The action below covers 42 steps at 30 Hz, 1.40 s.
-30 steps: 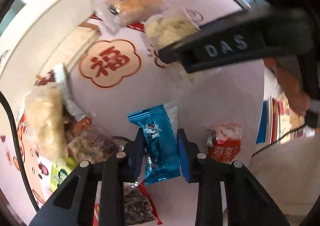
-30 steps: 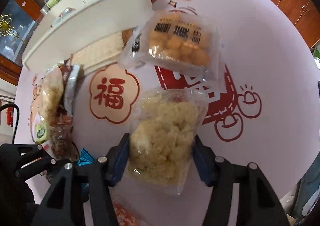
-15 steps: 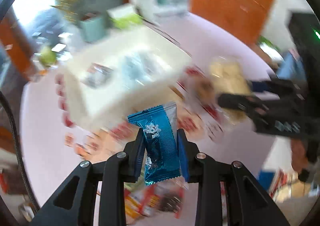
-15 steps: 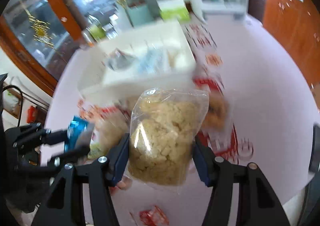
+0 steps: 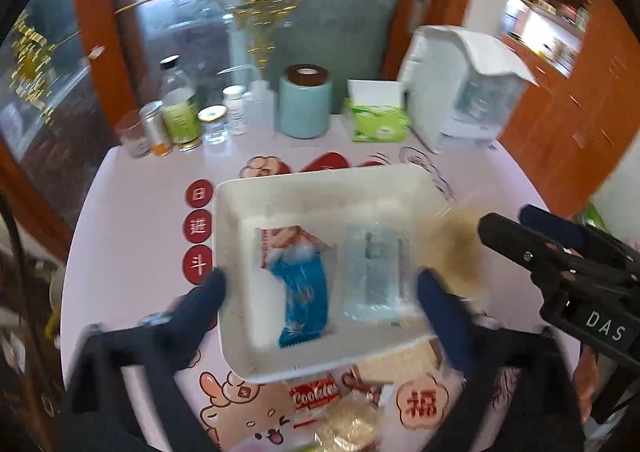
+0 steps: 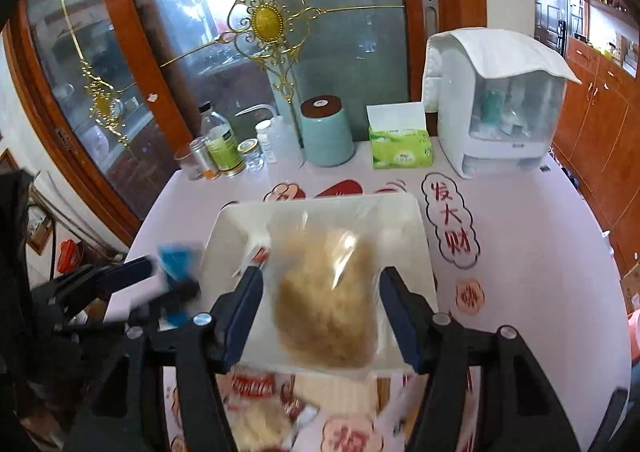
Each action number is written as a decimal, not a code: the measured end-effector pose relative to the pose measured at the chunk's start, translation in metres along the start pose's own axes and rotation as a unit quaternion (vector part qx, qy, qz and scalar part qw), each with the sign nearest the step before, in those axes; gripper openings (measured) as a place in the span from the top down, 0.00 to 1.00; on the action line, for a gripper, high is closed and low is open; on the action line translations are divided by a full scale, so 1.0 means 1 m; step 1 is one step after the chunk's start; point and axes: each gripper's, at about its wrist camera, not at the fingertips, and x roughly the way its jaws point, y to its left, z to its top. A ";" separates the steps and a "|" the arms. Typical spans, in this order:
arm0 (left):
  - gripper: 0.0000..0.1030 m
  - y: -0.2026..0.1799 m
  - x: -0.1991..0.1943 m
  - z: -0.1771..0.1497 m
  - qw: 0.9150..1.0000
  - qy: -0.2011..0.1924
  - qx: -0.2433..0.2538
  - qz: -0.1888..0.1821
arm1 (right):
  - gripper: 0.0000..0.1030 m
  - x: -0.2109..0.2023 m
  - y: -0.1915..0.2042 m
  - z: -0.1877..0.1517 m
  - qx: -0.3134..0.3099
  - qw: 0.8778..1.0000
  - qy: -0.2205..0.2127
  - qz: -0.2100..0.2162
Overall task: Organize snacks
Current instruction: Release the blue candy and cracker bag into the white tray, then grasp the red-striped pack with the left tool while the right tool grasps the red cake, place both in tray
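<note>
**Both snacks dropping into the white tray**

Now the step in hand looks like the drop-off: two snacks are being let go over the tray.

Nearest, the left claw [image 5: 320, 288] stands released, its jaws spread wide to either side of the tray's front. The blue packet [image 5: 302, 298] lies blurred inside the white tray [image 5: 230, 211], just beside a clear wrapped snack [image 5: 374, 272] and partly over a red-and-white packet [image 5: 286, 242]. The right claw [image 6: 320, 312] is also released, with gaps on both sides of the bag of puffed rice [image 6: 324, 292], which hangs blurred over the tray's near half; whether it has landed I cannot tell.

Half a second ago each claw was clenched on its snack, short of the tray; both have since opened and the snacks have left them.

Next, I judge, both claws must back away and go down to the loose snacks on the worktop [image 5: 132, 211] in front of the tray, such as the cookies packet [image 5: 314, 396] and another rice bag [image 5: 352, 426].

Farther off stand bottles [image 6: 222, 147], a teal canister [image 6: 326, 131], a tissue box [image 6: 400, 143] and a white cabinet [image 6: 492, 107].
</note>
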 end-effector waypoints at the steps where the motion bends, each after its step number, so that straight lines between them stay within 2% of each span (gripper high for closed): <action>1: 0.05 0.000 0.002 -0.003 1.000 0.001 -0.004 0.005 | 0.37 0.008 -0.001 0.004 0.001 1.000 0.002 -0.003; 5: 0.05 0.006 0.007 -0.015 0.999 0.006 -0.018 0.025 | 0.37 0.023 -0.005 0.004 0.013 1.000 0.024 0.004; 10: 0.05 0.003 -0.006 -0.035 0.999 -0.009 -0.007 0.039 | 0.37 0.015 -0.003 -0.014 -0.011 0.999 0.035 0.014; 20: 0.05 -0.022 -0.051 -0.082 0.999 0.009 0.022 0.036 | 0.37 -0.036 0.003 -0.060 -0.056 0.996 0.044 0.049; 23: 0.05 -0.032 -0.071 -0.106 0.999 0.009 0.033 0.040 | 0.37 -0.052 0.000 -0.079 -0.065 0.995 0.050 0.060; 27: 0.05 -0.039 -0.093 -0.138 0.998 0.008 0.025 0.049 | 0.37 -0.072 -0.003 -0.114 -0.085 0.992 0.062 0.077; 32: 0.05 -0.042 -0.109 -0.189 0.998 0.014 -0.017 0.063 | 0.37 -0.086 -0.006 -0.166 -0.115 0.985 0.084 0.095; 38: 0.05 -0.043 -0.095 -0.254 0.992 0.044 -0.064 0.100 | 0.37 -0.078 -0.009 -0.246 -0.154 0.968 0.151 0.130; 39: 0.05 -0.043 -0.088 -0.266 0.990 0.054 -0.073 0.111 | 0.37 -0.073 -0.008 -0.258 -0.161 0.965 0.163 0.130; 42: 0.05 -0.039 -0.077 -0.288 0.986 0.076 -0.095 0.114 | 0.37 -0.060 -0.006 -0.288 -0.184 0.957 0.190 0.123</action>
